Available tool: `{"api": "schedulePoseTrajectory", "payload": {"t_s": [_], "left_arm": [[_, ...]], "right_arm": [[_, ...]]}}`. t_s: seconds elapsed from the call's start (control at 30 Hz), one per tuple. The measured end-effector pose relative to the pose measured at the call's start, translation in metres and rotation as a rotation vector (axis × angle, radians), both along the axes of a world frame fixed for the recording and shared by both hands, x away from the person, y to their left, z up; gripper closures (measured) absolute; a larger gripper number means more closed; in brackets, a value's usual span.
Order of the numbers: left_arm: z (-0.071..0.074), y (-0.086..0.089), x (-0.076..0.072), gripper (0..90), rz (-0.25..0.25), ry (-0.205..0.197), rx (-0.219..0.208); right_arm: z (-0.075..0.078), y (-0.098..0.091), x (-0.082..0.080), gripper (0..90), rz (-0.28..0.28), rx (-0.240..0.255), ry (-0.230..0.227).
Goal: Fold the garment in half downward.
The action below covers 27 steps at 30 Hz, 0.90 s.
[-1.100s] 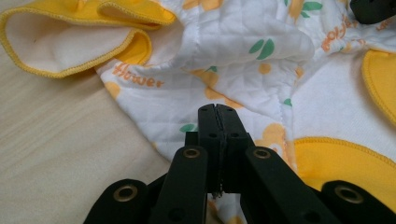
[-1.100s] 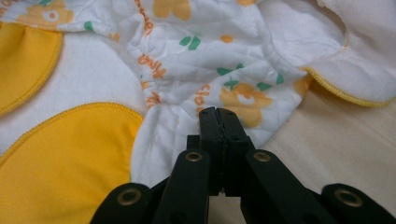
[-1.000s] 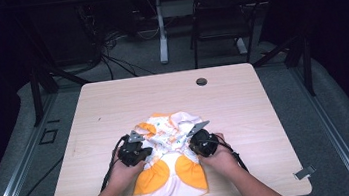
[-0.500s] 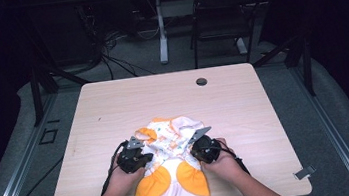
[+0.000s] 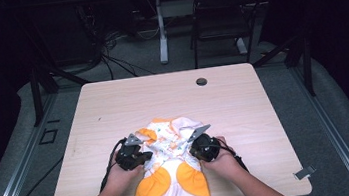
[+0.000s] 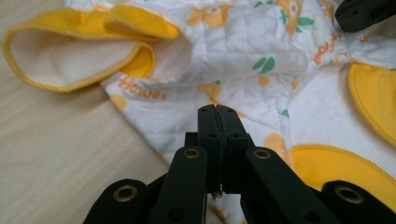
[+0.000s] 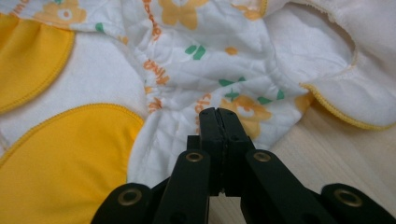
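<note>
A white and orange garment (image 5: 171,171) lies crumpled at the bench's (image 5: 265,112) near edge, midway along it. The left tool (image 5: 142,157) sits at its left side, the right tool (image 5: 195,148) at its right. Both tools' jaws are closed over the cloth's edges; whether they pinch fabric I cannot tell.

Left gripper (image 5: 142,158), right gripper (image 5: 195,148): jaws closed, facing inward, forearms low.
</note>
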<state>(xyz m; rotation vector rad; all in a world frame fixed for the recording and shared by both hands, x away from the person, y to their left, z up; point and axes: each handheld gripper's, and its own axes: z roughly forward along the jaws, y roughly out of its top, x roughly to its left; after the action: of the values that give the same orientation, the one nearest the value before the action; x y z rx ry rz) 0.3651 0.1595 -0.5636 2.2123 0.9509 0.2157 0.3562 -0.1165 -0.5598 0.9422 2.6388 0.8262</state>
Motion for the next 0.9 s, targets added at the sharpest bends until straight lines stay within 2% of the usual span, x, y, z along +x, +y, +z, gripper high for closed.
{"api": "schedulePoseTrajectory", "payload": {"t_s": [0.2, 0.3, 0.4, 0.57, 0.7, 0.77, 0.9], "left_arm": [[0.019, 0.002, 0.022, 89.6, 0.021, -0.018, -0.026], [0.026, -0.001, 0.038, 89.5, 0.040, -0.034, -0.020], [0.028, -0.004, 0.056, 88.8, 0.061, -0.033, -0.022], [0.025, -0.011, 0.079, 81.6, 0.078, -0.023, -0.046], [0.019, -0.016, 0.093, 71.8, 0.102, -0.032, -0.015], [0.015, -0.016, 0.098, 67.1, 0.129, -0.035, -0.005], [0.005, -0.012, 0.105, 59.3, 0.153, -0.012, 0.000]], "right_arm": [[0.014, -0.002, 0.012, 89.9, -0.012, 0.032, -0.014], [0.020, -0.004, 0.028, 89.7, -0.042, 0.042, -0.030], [0.025, -0.006, 0.047, 89.2, -0.091, 0.068, -0.020], [0.030, -0.005, 0.077, 85.9, -0.133, 0.087, -0.033], [0.028, -0.002, 0.093, 80.5, -0.160, 0.069, -0.051], [0.025, 0.000, 0.099, 76.6, -0.179, 0.062, -0.051], [0.016, 0.001, 0.109, 71.5, -0.203, 0.064, -0.040]]}}
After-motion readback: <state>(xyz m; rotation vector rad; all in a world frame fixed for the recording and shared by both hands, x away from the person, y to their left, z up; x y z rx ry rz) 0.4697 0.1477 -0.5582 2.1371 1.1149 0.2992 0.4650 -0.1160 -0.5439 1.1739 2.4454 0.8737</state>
